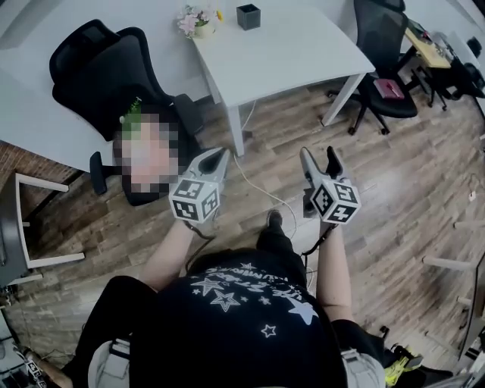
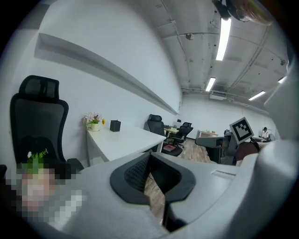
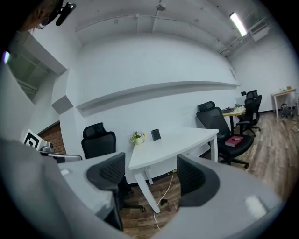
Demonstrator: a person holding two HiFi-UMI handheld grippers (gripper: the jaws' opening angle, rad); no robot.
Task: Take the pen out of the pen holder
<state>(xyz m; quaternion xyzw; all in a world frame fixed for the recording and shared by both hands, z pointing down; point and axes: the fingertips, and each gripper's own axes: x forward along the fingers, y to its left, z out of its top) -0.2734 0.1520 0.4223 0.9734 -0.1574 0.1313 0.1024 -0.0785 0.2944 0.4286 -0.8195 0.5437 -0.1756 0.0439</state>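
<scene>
The black square pen holder (image 1: pixel 248 16) stands at the far edge of a white table (image 1: pixel 303 57), beside a small flower pot (image 1: pixel 196 23). No pen can be made out in it at this distance. The holder also shows small in the left gripper view as a dark box (image 2: pixel 115 125) and in the right gripper view (image 3: pixel 155 134). Both grippers hang over the wooden floor, well short of the table. My left gripper (image 1: pixel 219 157) has its jaws together with nothing between them (image 2: pixel 150 158). My right gripper (image 1: pixel 318 155) stands open and empty (image 3: pixel 152 175).
A black office chair (image 1: pixel 114 72) stands left of the table. A second black chair (image 1: pixel 383 45) with a red book (image 1: pixel 389 89) on its seat stands to the right. A white cable (image 1: pixel 261 189) trails over the floor below the table. A white frame (image 1: pixel 30 227) is at the left edge.
</scene>
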